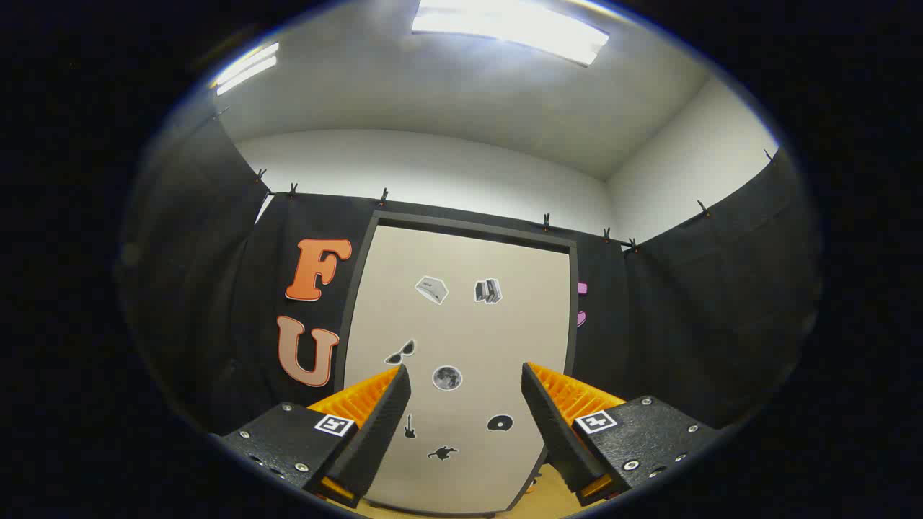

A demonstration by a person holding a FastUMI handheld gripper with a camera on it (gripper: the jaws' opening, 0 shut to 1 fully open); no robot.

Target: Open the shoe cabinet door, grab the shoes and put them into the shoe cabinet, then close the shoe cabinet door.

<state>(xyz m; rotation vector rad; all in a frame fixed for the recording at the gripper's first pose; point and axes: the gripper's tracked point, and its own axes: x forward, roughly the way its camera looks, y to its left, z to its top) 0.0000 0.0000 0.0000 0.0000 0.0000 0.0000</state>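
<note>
One shoe cabinet door (pixel 461 324) stands shut straight ahead of the gripper (pixel 465 389), so whatever the cabinet holds is hidden behind it. Its panel is flat, smooth and pale beige, set in a thin dark frame (pixel 358 288), and it bears several small stickers: a moon-like disc (pixel 447 378) at about 12 o'clock from the gap between the fingers, a pair of sunglasses (pixel 401 352) at roughly 10 o'clock, a box shape (pixel 432 289) and a stack of books (pixel 488 290) higher up, and a guitar (pixel 409 426), a record (pixel 500 423) and a small dark figure (pixel 443 453) lower down between the fingers.

The gripper points level at the lower half of the door, fingers spread wide with nothing between them and clear of the panel. Each finger is a wedge tapering toward its tip, with a ribbed inner face, mounted on a textured block with screws and a square marker.

Black cloth (pixel 685 310) hangs on both sides of the cabinet, clipped along its top edge. At 12 o'clock, above, white walls (pixel 433 166) meet a ceiling with bright light panels (pixel 512 29). A strip of light wooden floor (pixel 555 497) shows at 5 o'clock below the door.
</note>
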